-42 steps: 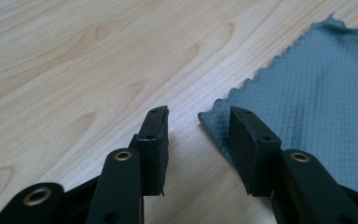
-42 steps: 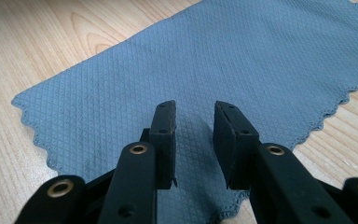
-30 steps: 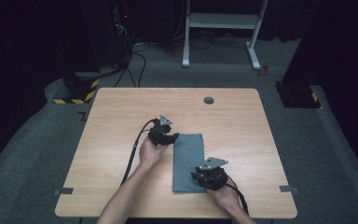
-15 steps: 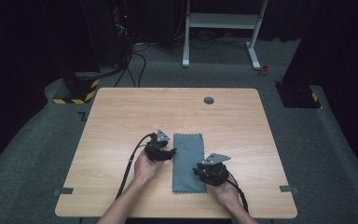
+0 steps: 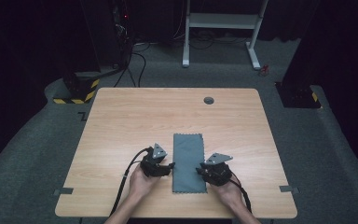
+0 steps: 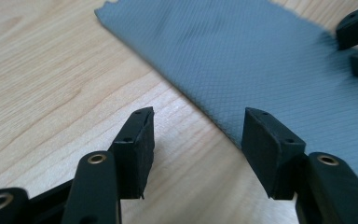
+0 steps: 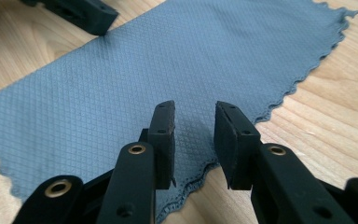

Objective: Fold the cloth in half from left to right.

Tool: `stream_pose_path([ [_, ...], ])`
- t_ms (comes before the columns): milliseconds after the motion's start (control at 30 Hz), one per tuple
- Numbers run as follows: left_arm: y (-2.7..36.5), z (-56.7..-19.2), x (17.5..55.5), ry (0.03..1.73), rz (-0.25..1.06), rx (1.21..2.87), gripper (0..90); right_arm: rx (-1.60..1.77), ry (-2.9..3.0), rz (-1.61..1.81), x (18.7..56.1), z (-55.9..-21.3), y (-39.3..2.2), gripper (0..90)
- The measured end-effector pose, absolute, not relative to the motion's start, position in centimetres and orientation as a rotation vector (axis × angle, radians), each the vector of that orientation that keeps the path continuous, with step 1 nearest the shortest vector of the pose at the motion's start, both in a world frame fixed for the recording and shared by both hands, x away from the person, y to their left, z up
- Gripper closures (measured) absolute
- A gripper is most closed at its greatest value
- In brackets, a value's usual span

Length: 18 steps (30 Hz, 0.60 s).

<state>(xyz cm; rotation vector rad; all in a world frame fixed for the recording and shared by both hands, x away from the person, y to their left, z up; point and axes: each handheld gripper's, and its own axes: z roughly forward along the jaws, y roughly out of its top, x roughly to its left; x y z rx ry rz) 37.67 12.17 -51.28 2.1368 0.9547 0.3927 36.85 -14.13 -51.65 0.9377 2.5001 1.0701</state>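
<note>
High view: both grippers flank the grey cloth (image 5: 188,161), left gripper (image 5: 168,166) jaws spread wide, right gripper (image 5: 200,171) jaws narrowly parted over its edge.

Two handheld grippers, all black. Left gripper (image 5: 168,165) and right gripper (image 5: 199,171) each topped with a grey three-cornered plate. Black cable (image 5: 123,186) trailing off the left one, another off the right. Jaws flat and blocky, matte black pads (image 6: 144,149), brass-coloured rivets at the pivots, small screw holes along the edges. Bare forearms, no sleeves.
</note>
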Motion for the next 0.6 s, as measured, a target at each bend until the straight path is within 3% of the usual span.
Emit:
stream_pose_path([
  [300, 10.6, -51.6, 34.9, 0.876, 0.428, 2.209, 41.8, 0.891, 2.533, 1.065, 36.2, -51.9, -13.8, 66.1],
  [400, 11.3, -51.9, 34.2, 0.896, 0.368, 2.158, 40.9, 0.904, 2.518, 1.084, 35.9, -51.7, -14.2, 65.5],
  [600, 11.6, -52.5, 33.1, 0.898, 0.394, 2.139, 38.3, 0.886, 2.532, 1.059, 35.3, -51.9, -14.5, 62.5],
])
